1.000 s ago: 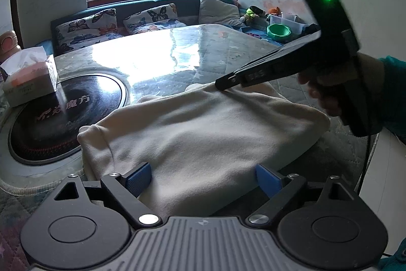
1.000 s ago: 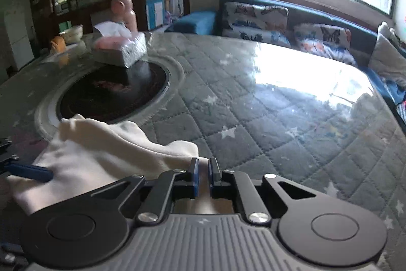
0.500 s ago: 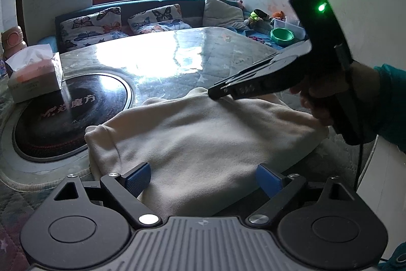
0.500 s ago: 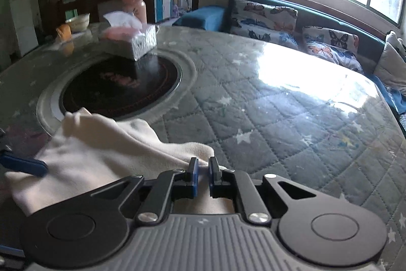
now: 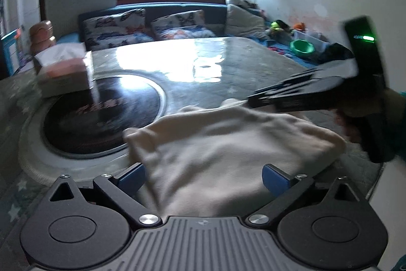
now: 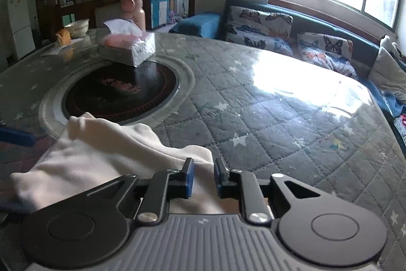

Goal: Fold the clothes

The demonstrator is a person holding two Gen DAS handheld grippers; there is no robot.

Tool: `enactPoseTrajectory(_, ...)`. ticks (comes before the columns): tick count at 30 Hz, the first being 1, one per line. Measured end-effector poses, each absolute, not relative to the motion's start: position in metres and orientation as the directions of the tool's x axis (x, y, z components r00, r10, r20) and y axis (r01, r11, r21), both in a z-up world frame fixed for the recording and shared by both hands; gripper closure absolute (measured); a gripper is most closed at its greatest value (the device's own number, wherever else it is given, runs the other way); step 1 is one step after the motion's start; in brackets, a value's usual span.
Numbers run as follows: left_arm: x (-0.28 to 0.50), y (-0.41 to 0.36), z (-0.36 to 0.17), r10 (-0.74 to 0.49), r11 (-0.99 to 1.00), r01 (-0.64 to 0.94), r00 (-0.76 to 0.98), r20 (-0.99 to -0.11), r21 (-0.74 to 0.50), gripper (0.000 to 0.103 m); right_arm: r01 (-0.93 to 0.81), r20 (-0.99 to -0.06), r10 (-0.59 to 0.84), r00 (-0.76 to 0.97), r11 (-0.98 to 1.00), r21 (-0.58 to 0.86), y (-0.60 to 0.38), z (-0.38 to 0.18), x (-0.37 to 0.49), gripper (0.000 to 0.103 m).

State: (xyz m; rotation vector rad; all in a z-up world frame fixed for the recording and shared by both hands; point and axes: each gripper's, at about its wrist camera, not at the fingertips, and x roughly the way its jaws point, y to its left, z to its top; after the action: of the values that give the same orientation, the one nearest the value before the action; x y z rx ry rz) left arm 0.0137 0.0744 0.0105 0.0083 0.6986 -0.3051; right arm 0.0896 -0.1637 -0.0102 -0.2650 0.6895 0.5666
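A folded cream garment (image 5: 228,151) lies on the quilted table near its front edge; it also shows in the right wrist view (image 6: 106,151). My left gripper (image 5: 204,177) is open, its blue pads wide apart on either side of the garment's near edge. My right gripper (image 6: 203,177) stands over the garment's far right edge, its jaws parted by a narrow gap with cloth between them. The right gripper's body shows in the left wrist view (image 5: 317,90), held by a hand.
A round black hotplate (image 6: 119,90) is set in the table left of the garment. A tissue box (image 6: 129,47) stands beyond it, with a pink bottle (image 6: 132,9) behind. A sofa with butterfly cushions (image 6: 279,32) runs along the far side.
My right gripper's jaws, shut on the garment's edge before, have parted a little. The left view has shifted and blurred; the garment has slid to the right in it.
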Motion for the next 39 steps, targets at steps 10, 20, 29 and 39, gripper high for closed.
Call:
enactPoseTrajectory(10,0.013,0.104,0.015,-0.226,0.973,0.202,0.750,-0.621,-0.110,0.000,-0.648,-0.653,0.445,0.613,0.756,-0.092,-0.158,0.002,0.047,0.071)
enactPoseTrajectory(20,0.024,0.123,0.013,-0.114,0.993,0.075,0.752,-0.649,-0.088,0.000,-0.753,-0.653,0.515,0.555,0.646,-0.130,-0.134,0.007,0.004,0.053)
enactPoseTrajectory(29,0.035,0.140,0.010,-0.047,0.995,-0.027,0.723,-0.690,-0.097,0.000,-0.846,-0.662,0.577,0.479,0.503,-0.174,-0.100,0.006,-0.032,0.053)
enactPoseTrajectory(39,0.043,0.152,0.010,-0.050,0.981,-0.100,0.700,-0.713,-0.167,0.000,-0.883,-0.672,0.586,0.453,0.397,-0.249,-0.071,-0.004,-0.052,0.053)
